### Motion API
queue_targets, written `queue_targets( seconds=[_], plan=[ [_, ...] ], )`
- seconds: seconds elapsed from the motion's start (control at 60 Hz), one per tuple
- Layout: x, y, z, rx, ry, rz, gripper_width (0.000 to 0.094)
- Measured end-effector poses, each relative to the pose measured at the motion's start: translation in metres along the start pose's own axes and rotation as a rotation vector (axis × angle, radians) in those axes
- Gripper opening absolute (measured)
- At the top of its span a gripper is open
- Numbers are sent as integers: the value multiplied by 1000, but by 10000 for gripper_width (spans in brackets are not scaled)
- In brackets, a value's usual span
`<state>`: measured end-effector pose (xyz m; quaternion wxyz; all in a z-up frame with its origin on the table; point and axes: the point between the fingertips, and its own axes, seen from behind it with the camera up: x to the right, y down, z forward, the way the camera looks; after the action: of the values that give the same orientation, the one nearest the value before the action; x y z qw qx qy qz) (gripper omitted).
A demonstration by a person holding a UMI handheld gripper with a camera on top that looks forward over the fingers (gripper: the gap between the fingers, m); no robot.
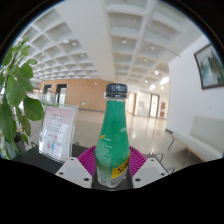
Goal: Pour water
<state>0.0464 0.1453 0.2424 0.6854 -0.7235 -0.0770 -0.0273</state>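
A green plastic bottle (113,135) with a dark cap and a yellow label stands upright between my fingers. My gripper (112,168) is shut on the bottle's lower body, with the magenta pads (88,160) pressing on both sides. The bottle is lifted, with the hall's ceiling and far walls behind it. No cup or other vessel is in view.
A leafy green plant (15,90) stands at the left. A white sign board (57,132) stands on a dark surface beside it. A light sofa (205,135) is at the right under a framed picture (210,65). A wide hall lies beyond.
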Motion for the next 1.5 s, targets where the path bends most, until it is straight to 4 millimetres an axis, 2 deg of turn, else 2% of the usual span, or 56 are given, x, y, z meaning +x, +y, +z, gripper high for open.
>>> queue_targets(
  seconds=[0.083,0.1,0.117,0.2,0.217,0.283,0.317,0.417,0.467,0.483,0.517,0.55,0.567,0.65,0.733,0.75,0.767,0.783,0.85,0.95,1.033,1.15,1.233,1.333,1.5],
  plan=[
    [4,46,8,-75,-2,62,400],
    [-4,54,10,-90,-3,63,401],
    [13,65,10,-105,-2,59,400],
    [8,100,14,-157,-2,27,400],
    [15,109,14,-163,-2,25,400],
    [13,124,14,-189,-12,46,400],
    [10,140,19,-197,-13,56,400],
    [15,160,20,-220,-9,63,401],
    [13,180,23,-237,-6,68,407],
    [14,172,25,-195,-1,77,412],
    [16,177,22,-199,2,91,413],
    [17,172,20,-188,7,102,416],
    [17,172,21,-182,8,104,462],
    [14,173,19,-203,3,98,542],
    [14,175,9,-252,5,111,695],
    [15,174,5,-257,11,112,806],
    [17,173,1,-256,13,113,836],
    [17,170,-3,-254,16,113,867],
    [17,159,-23,-256,35,105,850],
    [12,139,-67,-264,43,87,856],
    [3,118,-113,-255,36,70,856],
    [-14,93,-186,-257,10,77,857],
    [-17,78,-236,-250,22,87,860],
    [-17,65,-290,-251,55,88,857],
    [-22,56,-351,-257,77,110,857]
  ],
)
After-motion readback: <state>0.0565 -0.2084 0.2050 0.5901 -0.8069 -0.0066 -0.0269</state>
